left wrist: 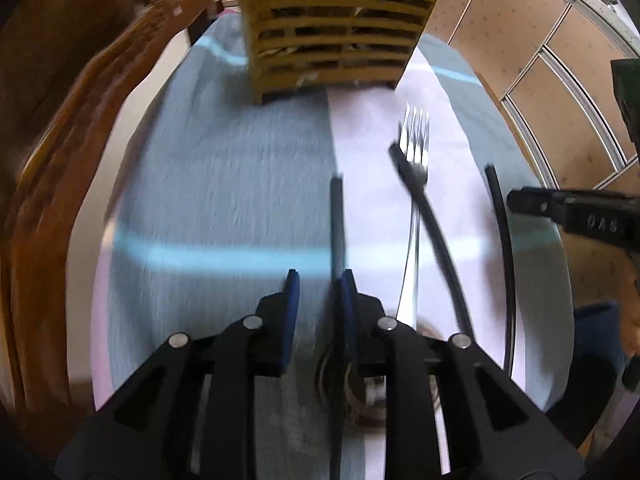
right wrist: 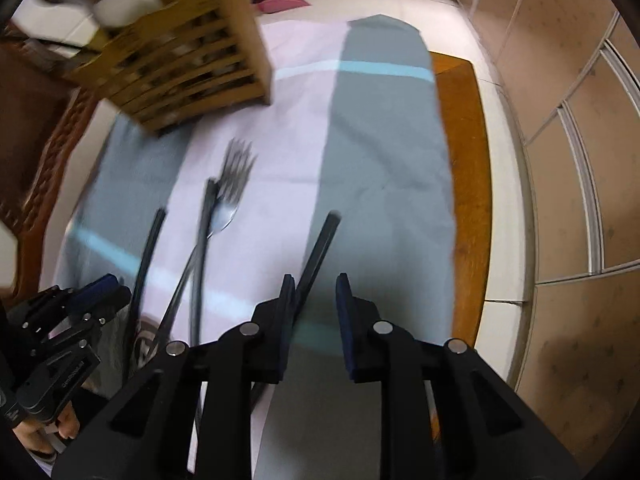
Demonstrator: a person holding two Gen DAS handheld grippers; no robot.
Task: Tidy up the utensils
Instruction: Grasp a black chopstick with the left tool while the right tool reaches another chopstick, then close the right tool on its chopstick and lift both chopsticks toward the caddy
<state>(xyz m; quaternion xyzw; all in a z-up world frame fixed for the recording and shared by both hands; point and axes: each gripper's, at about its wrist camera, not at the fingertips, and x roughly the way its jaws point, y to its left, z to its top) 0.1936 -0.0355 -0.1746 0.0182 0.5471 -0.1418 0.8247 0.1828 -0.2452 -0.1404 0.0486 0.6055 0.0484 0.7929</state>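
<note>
Left tongs: Your jaws stand apart with a visible gap. A dark chopstick runs up along the inner face of the right-hand finger. Whether it is gripped cannot be told; it looks merely touched.
Right tongs: Your jaws stand apart here too. A second black chopstick crosses the left-hand finger at a slant, with its tip on the cloth ahead. It is not clamped between both pads.
Fork: It lies flat on the pale stripe of the cloth, tines pointing toward the holder. A third black chopstick lies across its neck, so the two touch.
Fourth chopstick: It lies alone near the right edge of the cloth, just beside the right tongs as the left camera shows them.
Utensil holder: This slatted wooden box stands upright at the far end of the cloth. Items already sit inside, so it is judged to be the destination.
Cloth: A blue and pale striped towel covers the table. It likely keeps the utensils from sliding.
Step in hand: You appear to be lining up each pair of tongs on its own chopstick.
Caution: Both views are blurred. Settle the tongs before closing, or the thin stick may roll out of the gap.
</note>
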